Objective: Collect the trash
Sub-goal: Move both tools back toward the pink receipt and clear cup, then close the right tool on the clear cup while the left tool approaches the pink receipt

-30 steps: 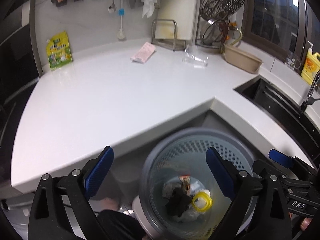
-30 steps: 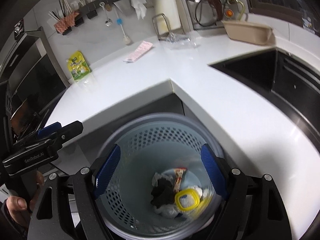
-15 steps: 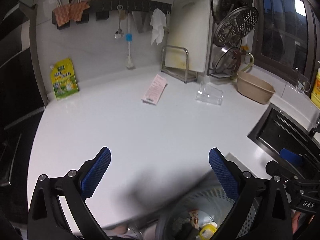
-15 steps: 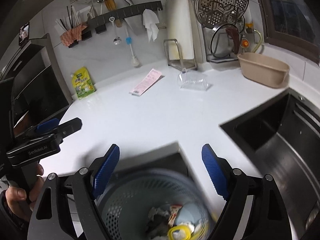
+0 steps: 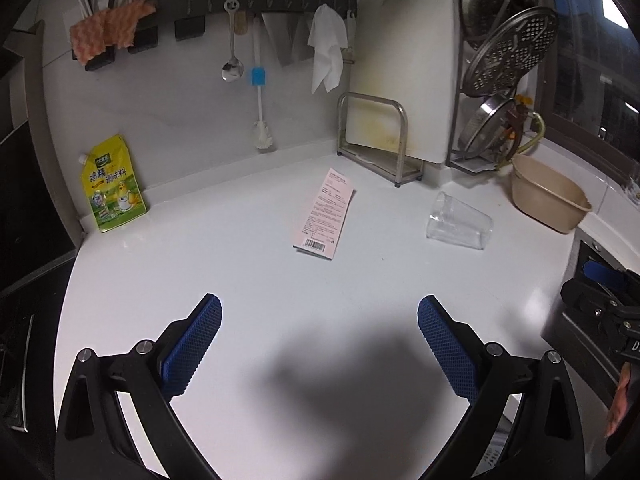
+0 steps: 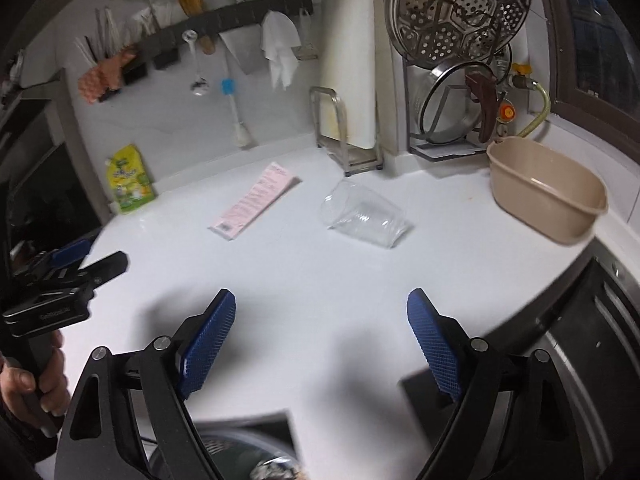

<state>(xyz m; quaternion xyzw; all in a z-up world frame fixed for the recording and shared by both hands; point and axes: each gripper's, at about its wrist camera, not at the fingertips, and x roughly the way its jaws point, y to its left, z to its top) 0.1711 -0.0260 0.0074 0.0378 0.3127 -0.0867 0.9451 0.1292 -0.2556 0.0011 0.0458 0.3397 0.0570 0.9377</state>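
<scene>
Two pieces of loose rubbish lie on the white countertop [image 5: 240, 280]: a pink paper slip [image 5: 325, 214] with a barcode at its near end, and a clear plastic cup [image 5: 460, 224] tipped on its side. The slip lies flat, its long axis running away from the grippers toward the back wall, a little tilted. The cup lies to the slip's right, apart from it, its mouth toward the slip and its base toward the beige basin [image 6: 548, 196].

From the left gripper [image 5: 320, 348] the slip sits almost straight ahead and well apart, with the cup off to the right. From the right gripper [image 6: 320, 344] the cup [image 6: 364, 216] sits nearly dead ahead, the slip [image 6: 256, 200] up and to the left. So the left hand looks better placed for the slip and the right for the cup. Both sets of jaws are spread wide and hold nothing.

A mesh bin [image 6: 248, 460], blurred, shows at the bottom edge of the right view, below the counter's front. Further out, a yellow-green seasoning pouch [image 5: 112, 188] leans on the wall at the left; a cutting-board rack [image 5: 380, 140] and a steamer plate [image 5: 512, 52] stand at the back.
</scene>
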